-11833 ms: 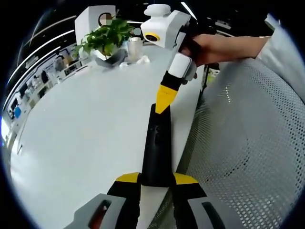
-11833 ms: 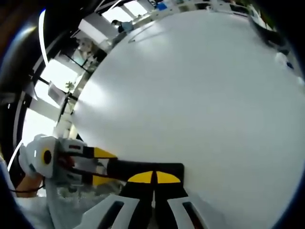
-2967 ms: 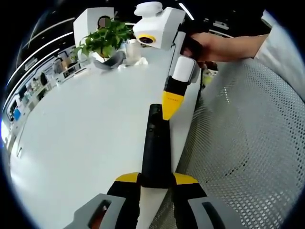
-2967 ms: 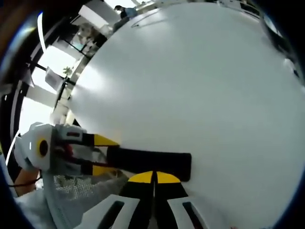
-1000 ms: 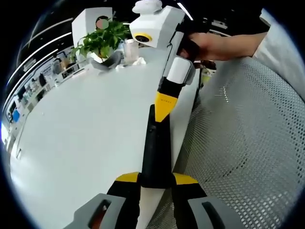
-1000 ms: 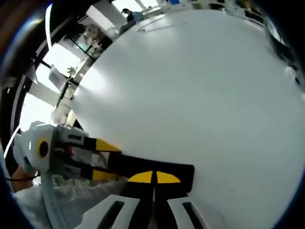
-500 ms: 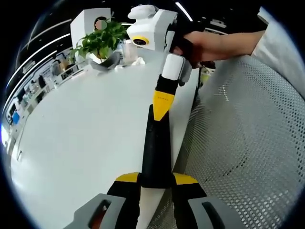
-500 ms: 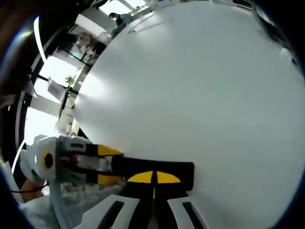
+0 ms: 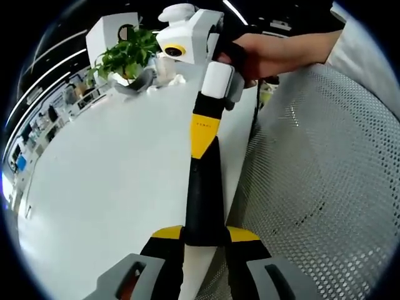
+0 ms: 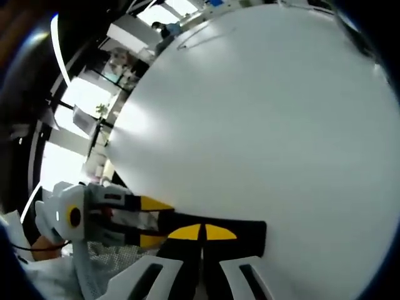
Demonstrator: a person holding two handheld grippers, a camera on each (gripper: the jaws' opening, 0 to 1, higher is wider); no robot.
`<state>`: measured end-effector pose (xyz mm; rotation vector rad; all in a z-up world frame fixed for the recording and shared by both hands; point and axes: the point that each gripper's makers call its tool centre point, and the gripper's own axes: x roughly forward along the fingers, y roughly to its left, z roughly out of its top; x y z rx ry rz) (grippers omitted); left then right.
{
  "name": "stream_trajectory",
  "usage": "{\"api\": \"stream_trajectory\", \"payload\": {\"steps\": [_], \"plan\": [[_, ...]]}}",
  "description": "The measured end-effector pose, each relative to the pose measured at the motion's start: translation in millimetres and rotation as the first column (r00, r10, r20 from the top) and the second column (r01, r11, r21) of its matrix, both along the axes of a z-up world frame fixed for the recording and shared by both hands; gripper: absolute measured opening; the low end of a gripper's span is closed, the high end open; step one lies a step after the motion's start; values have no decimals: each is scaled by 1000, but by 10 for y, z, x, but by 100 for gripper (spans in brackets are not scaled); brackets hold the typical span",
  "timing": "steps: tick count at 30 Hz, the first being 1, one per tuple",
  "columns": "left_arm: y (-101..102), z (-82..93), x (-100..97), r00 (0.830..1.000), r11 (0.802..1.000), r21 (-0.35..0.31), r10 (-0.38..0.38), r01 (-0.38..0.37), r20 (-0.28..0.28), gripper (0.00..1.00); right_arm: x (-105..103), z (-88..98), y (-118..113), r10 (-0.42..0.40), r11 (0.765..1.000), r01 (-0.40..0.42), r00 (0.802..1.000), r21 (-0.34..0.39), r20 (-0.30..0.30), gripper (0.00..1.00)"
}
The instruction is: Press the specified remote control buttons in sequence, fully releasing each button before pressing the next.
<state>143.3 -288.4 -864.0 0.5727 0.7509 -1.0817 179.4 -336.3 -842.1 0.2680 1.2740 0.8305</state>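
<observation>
Right hand-held gripper [image 9: 201, 134] slid down slim black remote [image 9: 203, 200]

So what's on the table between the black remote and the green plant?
Nothing. In the left gripper view, bare white table stretches from the remote up to the plant.

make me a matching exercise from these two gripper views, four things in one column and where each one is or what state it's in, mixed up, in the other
Things:
1. long black remote control
2. green leafy potted plant
3. grey perforated mesh chair back
4. right gripper

Places or states:
A. at the far end of the white table
B. beside the table edge
C. clamped at its near end by the left gripper
D. jaws shut, yellow tip on the remote

Pairs: 1-C, 2-A, 3-B, 4-D
</observation>
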Motion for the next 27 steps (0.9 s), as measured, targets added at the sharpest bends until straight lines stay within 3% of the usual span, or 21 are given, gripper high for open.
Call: {"api": "stream_trajectory", "payload": {"steps": [4,9,27], "plan": [[-1,1,-2,1000,1000,0,3,-3,-3,24,-15,-17,27,28,1000,-28,999,-14,25,0],[-3,3,-6,1000,1000,-1,5,-5,-4,24,-54,-55,24,44,999,-44,999,-24,3,0],[-3,1,1,1000,1000,-8,3,-3,-2,24,6,-36,92,36,999,-36,999,10,20,0]]}}
